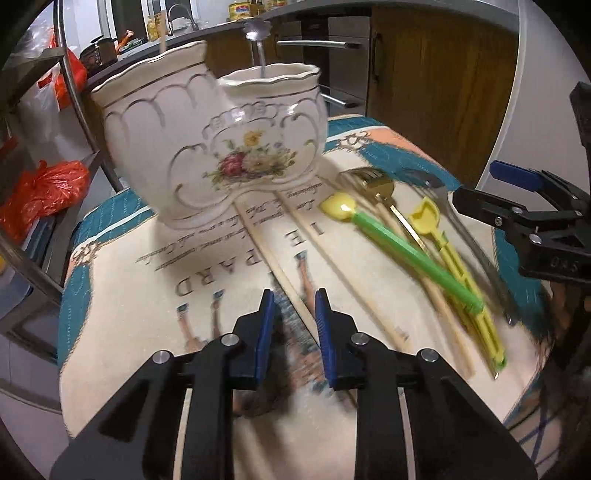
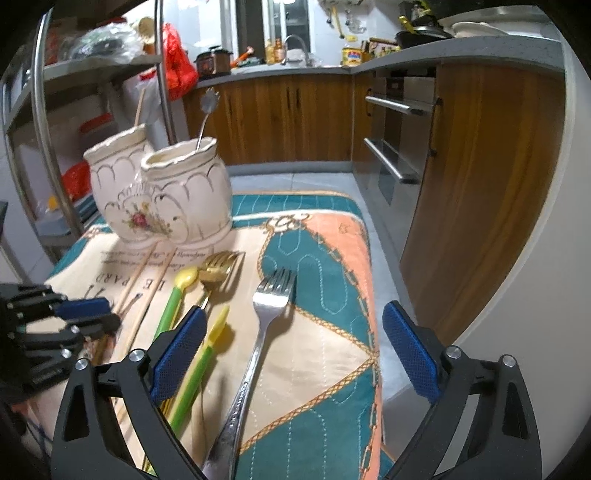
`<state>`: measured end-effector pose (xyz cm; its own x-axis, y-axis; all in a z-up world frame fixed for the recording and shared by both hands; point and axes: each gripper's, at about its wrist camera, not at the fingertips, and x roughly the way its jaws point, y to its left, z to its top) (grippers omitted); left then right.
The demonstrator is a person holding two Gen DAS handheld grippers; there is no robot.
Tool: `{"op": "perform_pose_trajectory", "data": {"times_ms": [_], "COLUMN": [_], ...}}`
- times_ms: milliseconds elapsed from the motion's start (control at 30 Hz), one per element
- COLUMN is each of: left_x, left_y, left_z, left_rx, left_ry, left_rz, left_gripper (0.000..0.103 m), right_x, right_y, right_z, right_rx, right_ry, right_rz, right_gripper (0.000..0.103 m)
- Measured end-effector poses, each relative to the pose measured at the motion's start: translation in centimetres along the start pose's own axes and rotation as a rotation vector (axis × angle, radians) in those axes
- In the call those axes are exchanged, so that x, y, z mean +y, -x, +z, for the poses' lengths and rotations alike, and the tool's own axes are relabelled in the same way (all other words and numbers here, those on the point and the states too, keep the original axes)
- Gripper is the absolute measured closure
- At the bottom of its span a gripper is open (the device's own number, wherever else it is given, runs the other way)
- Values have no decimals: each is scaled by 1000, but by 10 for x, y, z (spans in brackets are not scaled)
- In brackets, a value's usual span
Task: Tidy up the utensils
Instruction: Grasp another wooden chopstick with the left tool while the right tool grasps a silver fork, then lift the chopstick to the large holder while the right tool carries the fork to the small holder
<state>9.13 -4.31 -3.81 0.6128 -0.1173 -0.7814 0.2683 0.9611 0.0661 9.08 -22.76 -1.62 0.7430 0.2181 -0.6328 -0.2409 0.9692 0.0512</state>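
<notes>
A white floral double-pot ceramic holder [image 1: 207, 147] [image 2: 162, 192] stands at the far end of the mat, with a spoon [image 1: 256, 31] in its right pot and a chopstick [image 1: 162, 26] in its left. On the mat lie wooden chopsticks [image 1: 273, 258], a green-handled yellow spoon [image 1: 388, 240] [image 2: 173, 302], a yellow fork [image 1: 454, 266], a gold fork [image 2: 218, 266] and a steel fork [image 2: 266, 317]. My left gripper [image 1: 293, 306] is narrowly open, its pads either side of a chopstick. My right gripper [image 2: 295, 336] is wide open above the steel fork's handle.
The printed mat [image 2: 325, 258] covers a small table with its edge close on the right. A metal shelf rack [image 2: 44, 110] with orange bags stands left. Wooden kitchen cabinets [image 2: 295, 114] and steel drawers [image 2: 395, 147] stand behind and right.
</notes>
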Motion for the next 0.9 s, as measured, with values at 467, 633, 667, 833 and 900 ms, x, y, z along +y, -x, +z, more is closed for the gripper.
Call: {"op": "perform_pose_trajectory", "data": {"times_ms": [467, 633, 667, 833, 900], "left_x": [23, 26, 28, 36, 39], "left_y": [9, 7, 7, 11, 16], "left_z": [-11, -12, -13, -16, -17], "left_rx": [-7, -12, -15, -29, -48], "left_ry": [91, 123, 128, 132, 124], "left_rz": [-79, -74, -68, -88, -87], "left_gripper": [82, 92, 94, 97, 97], "right_x": [18, 17, 16, 15, 16], "right_y": [-28, -28, -27, -23, -20], "right_z": [-3, -3, -4, -4, -3], "right_rx": [129, 130, 129, 109, 89], "right_ry": [71, 55, 50, 43, 47], "right_rz": [38, 70, 78, 102, 109], "right_gripper": [76, 91, 91, 96, 96]}}
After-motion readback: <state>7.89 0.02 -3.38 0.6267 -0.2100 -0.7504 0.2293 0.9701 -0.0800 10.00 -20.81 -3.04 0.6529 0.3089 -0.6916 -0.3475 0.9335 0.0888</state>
